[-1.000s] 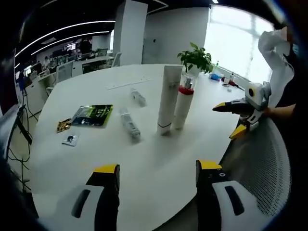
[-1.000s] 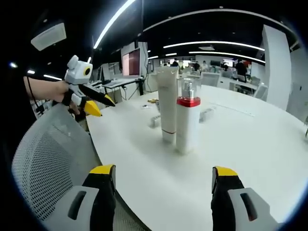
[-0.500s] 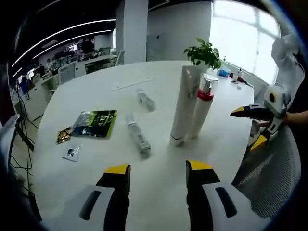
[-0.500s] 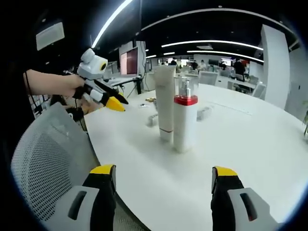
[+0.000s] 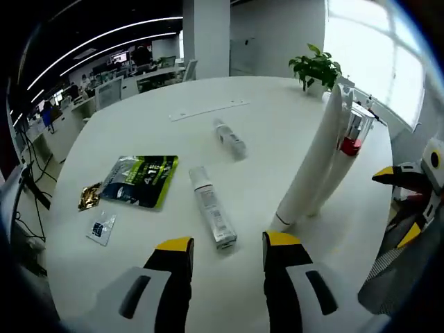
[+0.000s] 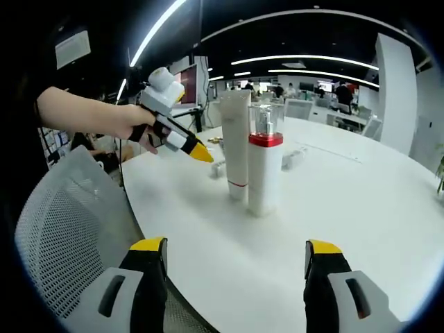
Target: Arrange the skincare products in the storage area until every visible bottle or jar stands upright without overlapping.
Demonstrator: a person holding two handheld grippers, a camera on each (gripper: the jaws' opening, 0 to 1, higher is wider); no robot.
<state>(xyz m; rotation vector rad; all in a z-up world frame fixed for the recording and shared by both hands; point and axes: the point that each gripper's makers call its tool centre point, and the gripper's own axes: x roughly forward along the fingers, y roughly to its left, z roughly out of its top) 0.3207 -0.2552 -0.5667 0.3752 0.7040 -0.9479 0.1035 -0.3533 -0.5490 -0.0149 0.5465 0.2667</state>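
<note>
- While your left gripper (image 5: 225, 253) hovers with fingers parted and empty, the fallen white plastic bottle (image 5: 211, 215) lies on the white worktop (image 5: 277, 139) just ahead, long axis pointing away.
- Your right gripper (image 6: 236, 260), open too, sits farther off.

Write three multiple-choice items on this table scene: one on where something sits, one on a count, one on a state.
1. Where does the green packet lie?
A. left of the lying bottles in the left gripper view
B. on the chair
C. under the plant

2. How many products stand upright on the table?
A. none
B. two
C. four

3. How is the bottle nearest the left claw placed?
A. upright
B. lying flat
C. held in the claw

Answers: 1 A, it rests flat left of both lying bottles. 2 B, the white tube and the red-collared bottle stand side by side. 3 B, the near bottle lies on its side just ahead of the claw tips.
</note>
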